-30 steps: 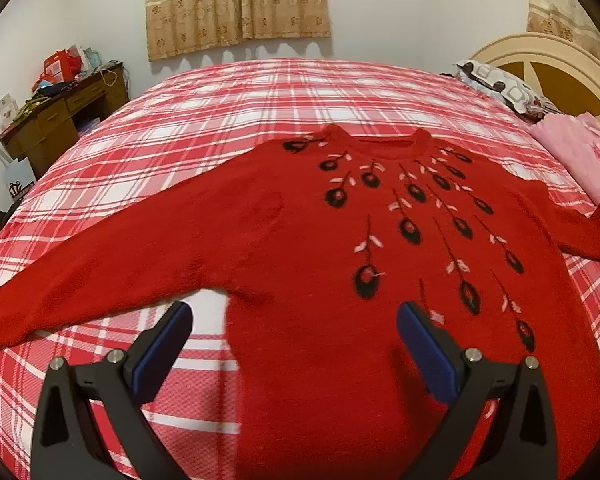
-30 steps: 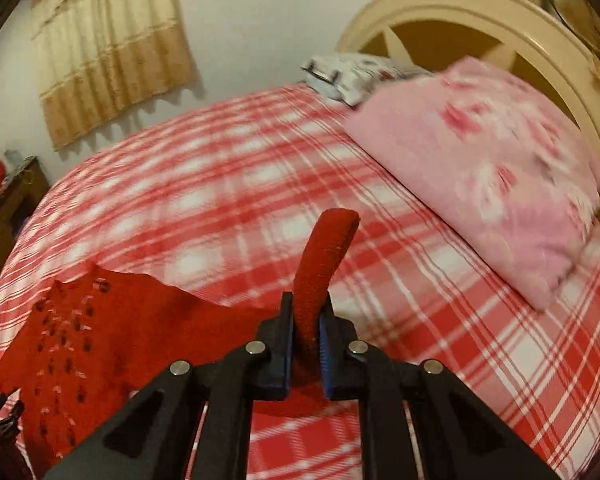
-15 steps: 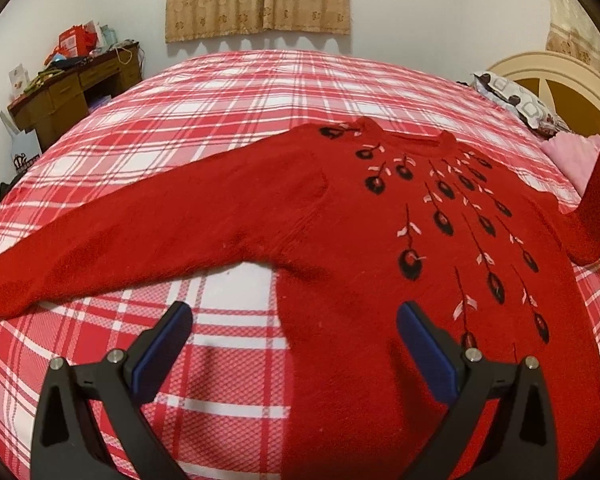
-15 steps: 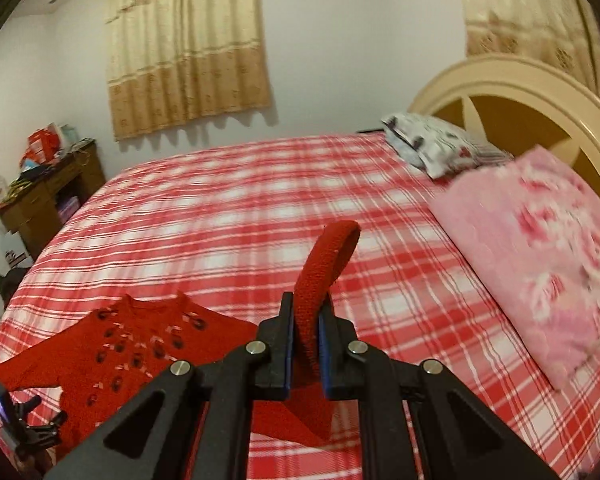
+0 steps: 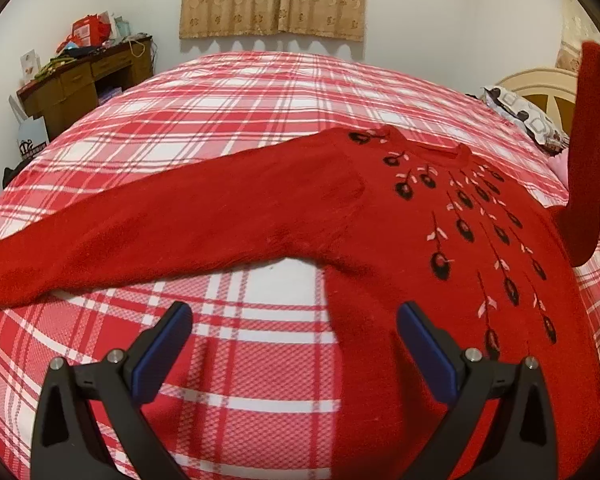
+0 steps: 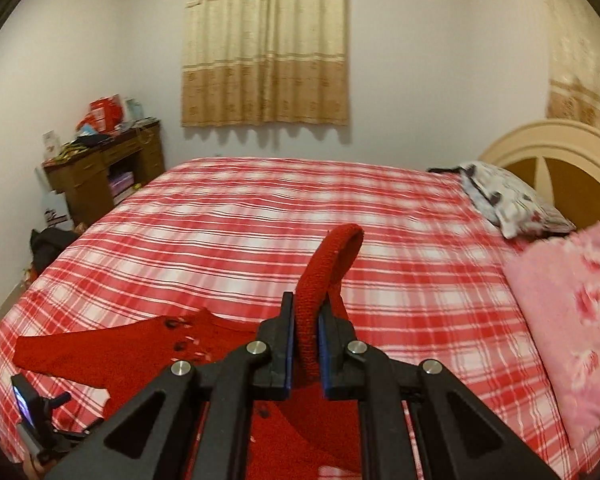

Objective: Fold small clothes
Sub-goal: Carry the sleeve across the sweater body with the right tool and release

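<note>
A red knitted sweater [image 5: 420,248] with dark flower motifs lies flat, front up, on the plaid bed. Its one sleeve [image 5: 172,224] stretches out to the left. My left gripper [image 5: 292,344] is open and empty, hovering low over the bedcover beside the sweater's side edge. My right gripper [image 6: 305,344] is shut on the cuff of the other sleeve [image 6: 332,268] and holds it high above the bed. That raised sleeve [image 5: 588,152] shows at the right in the left wrist view. The sweater's body [image 6: 140,348] lies below the right gripper.
The bed has a red and white plaid cover [image 5: 260,112]. A pink pillow [image 6: 572,320] and a patterned pillow [image 6: 512,204] lie by the cream headboard [image 6: 560,152]. A cluttered wooden desk [image 5: 84,80] stands beyond the bed's far left corner.
My right gripper has lifted the sleeve cuff much higher above the bed. My left gripper has shifted left, off the sweater's body to the bedcover beside it.
</note>
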Tool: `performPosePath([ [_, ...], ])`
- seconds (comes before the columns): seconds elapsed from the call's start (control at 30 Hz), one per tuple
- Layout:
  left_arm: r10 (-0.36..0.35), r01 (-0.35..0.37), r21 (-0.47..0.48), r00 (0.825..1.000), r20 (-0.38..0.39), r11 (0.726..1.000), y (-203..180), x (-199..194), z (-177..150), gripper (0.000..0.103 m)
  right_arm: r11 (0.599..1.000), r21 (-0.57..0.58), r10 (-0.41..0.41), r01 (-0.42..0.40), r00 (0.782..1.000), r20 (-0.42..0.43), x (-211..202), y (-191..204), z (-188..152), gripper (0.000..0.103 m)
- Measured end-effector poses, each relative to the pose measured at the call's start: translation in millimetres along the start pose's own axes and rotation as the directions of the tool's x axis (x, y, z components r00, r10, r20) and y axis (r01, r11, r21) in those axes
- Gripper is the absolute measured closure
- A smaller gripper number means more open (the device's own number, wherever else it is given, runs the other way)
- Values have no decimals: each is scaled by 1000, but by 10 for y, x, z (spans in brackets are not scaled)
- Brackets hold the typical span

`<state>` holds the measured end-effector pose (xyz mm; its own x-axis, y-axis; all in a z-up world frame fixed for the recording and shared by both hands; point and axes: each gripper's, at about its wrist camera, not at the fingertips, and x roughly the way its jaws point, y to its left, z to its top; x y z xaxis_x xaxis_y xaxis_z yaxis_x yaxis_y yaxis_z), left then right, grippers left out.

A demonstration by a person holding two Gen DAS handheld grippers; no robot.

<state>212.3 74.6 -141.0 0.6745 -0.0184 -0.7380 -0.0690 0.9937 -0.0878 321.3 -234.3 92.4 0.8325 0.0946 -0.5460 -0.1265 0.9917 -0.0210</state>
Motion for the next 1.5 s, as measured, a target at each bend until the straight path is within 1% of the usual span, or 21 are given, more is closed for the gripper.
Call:
performPosePath([
  [0.17,11,-11,-10,1000,-2,1000,83,8,-33,0,996,-57,70,-70,998,5,153,491,105,94],
  [0.23,14,-14,-12,1000,0,1000,117,-2,-42,0,993,-78,92,-92,996,1,227,670,105,94],
  [0.3,23,-22,-12,1000,4,1000,145,-13,-50,0,987,-92,129,-130,992,-13,358,904,77,94],
  [0.47,33,-33,-24,999,1,999,234,-12,-57,0,970,-130,196,-205,977,-79,718,1420,-164,94],
  [0.6,34,-35,-37,999,-8,999,289,16,-82,0,955,-155,231,-252,962,-142,1085,1864,-491,94],
  [0.67,33,-33,-41,999,-15,999,301,29,-104,0,952,-153,238,-263,957,-165,1245,2008,-636,95],
  [0.8,34,-35,-44,999,-27,998,310,51,-138,0,947,-116,268,-300,935,-231,1634,2277,-934,95],
  [0.9,35,-36,-49,999,-34,998,329,66,-167,0,942,-116,276,-317,921,-277,1844,2481,-1131,95],
  [1.1,39,-41,-59,999,-35,997,334,77,-200,0,930,-117,291,-347,894,-340,2035,2684,-1425,95],
  [1.27,53,-54,-51,998,-29,997,308,71,-224,0,919,-125,304,-373,876,-375,2114,2763,-1542,94],
  [1.33,54,-56,-54,998,-27,997,315,74,-236,0,919,-100,323,-381,874,-364,2105,2712,-1546,90],
  [1.37,54,-55,-55,998,-25,997,316,71,-240,0,915,-70,346,-396,864,-366,2096,2666,-1546,76],
  [1.4,53,-55,-57,998,-23,997,317,64,-246,0,904,-23,388,-426,843,-372,2068,2590,-1547,54],
  [1.43,52,-53,-59,998,-22,997,327,60,-248,0,895,5,417,-446,831,-368,2025,2521,-1547,45],
  [1.47,52,-53,-61,998,-23,997,336,55,-251,0,890,20,433,-456,829,-355,1968,2454,-1547,41],
  [1.5,53,-55,-62,998,-25,997,347,51,-255,0,892,18,431,-452,837,-338,1871,2336,-1552,41],
])
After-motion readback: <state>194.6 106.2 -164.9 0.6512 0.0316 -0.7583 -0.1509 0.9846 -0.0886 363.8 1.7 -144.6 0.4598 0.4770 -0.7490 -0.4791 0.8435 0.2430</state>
